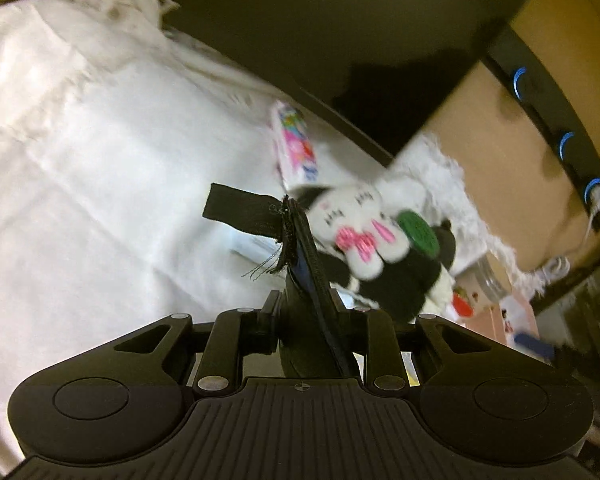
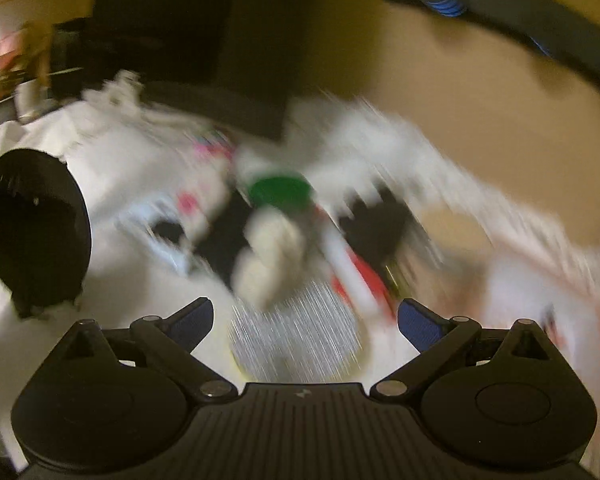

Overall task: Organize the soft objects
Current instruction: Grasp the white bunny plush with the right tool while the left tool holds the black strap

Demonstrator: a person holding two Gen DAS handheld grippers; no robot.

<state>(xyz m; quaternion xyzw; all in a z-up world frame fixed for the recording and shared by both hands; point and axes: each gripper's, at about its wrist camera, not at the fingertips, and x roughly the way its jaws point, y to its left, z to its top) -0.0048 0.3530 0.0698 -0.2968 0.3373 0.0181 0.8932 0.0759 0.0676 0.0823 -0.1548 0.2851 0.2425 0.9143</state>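
Observation:
My left gripper (image 1: 297, 248) is shut on a black zippered fabric pouch (image 1: 242, 210), pinching its frayed edge so a black tab sticks out to the left. Just beyond it lies a white plush toy (image 1: 360, 220) with a pink bow, black parts and a green disc (image 1: 418, 234). In the badly blurred right wrist view the same plush toy (image 2: 268, 256) and green disc (image 2: 280, 190) lie ahead of my right gripper (image 2: 306, 322). That gripper is open, its blue pads (image 2: 420, 328) wide apart, with nothing between them.
A white fringed cloth (image 1: 80, 160) covers the surface. A colourful flat packet (image 1: 294, 148) lies behind the plush. A silvery round lid (image 2: 296, 336) sits under the right gripper, beside a red-and-white item (image 2: 356, 276). A black round device (image 2: 32, 232) is at left. A tan wall (image 1: 500, 128) stands behind.

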